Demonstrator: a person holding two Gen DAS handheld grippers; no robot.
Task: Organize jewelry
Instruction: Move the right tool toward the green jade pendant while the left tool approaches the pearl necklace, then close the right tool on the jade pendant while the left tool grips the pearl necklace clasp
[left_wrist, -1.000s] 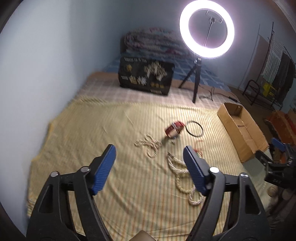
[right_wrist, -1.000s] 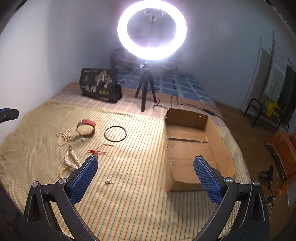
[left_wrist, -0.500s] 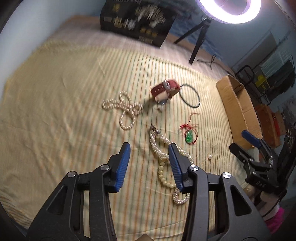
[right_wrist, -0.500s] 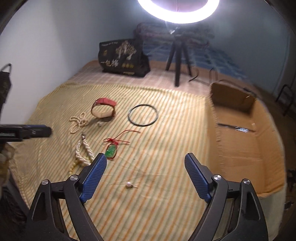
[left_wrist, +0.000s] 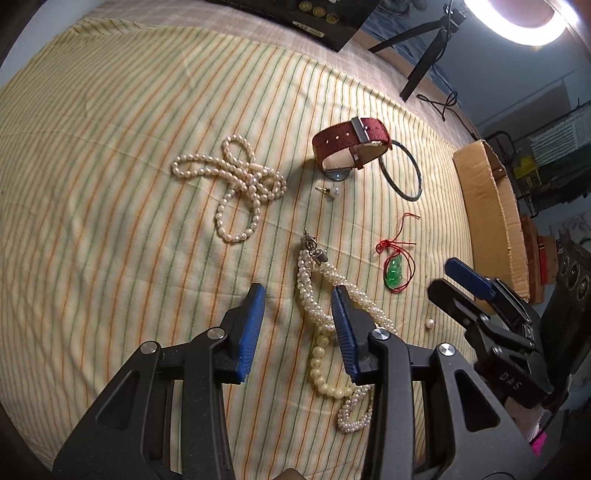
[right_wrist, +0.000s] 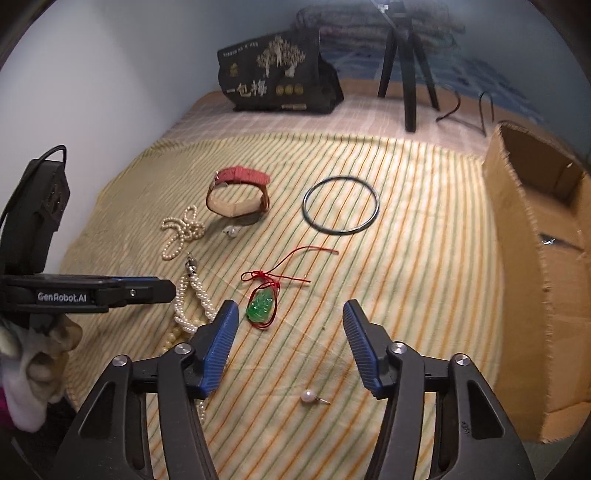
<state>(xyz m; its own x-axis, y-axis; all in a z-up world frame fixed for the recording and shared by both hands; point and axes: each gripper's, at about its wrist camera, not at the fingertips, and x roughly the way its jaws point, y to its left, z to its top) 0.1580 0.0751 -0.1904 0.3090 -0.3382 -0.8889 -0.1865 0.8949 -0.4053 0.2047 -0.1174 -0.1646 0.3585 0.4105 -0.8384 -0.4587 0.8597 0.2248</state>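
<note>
Two grippers are over the bed, both angled down at a yellow striped cloth (left_wrist: 110, 147) with jewelry scattered on it.

The left gripper (left_wrist: 297, 325) has its jaws fairly narrow, nothing pinched between them, just bare cloth in the gap. Its right-hand pad sits in front of a twisted pearl necklace (left_wrist: 314, 295), and I can't tell if it actually touches the beads. The right gripper (right_wrist: 290, 343) has its jaws about half apart and closing, also with nothing between them. A green pendant on red cord (right_wrist: 263, 308) lies just beyond its left pad, and a loose pearl stud (right_wrist: 308, 397) lies on the cloth lower down, roughly between the two arms of the tool.

Farther out: a second pearl strand (left_wrist: 236, 184) in a loose tangle, a red-strapped watch (left_wrist: 351, 142) standing on edge, another small pearl earring (left_wrist: 330, 191) just beside it, and a thin dark bangle (right_wrist: 340, 205) lying flat. An open cardboard box (right_wrist: 535, 277) sits at the right edge of the cloth. A black printed bag (right_wrist: 277, 74) and a tripod (right_wrist: 406, 74) stand at the back.
</note>
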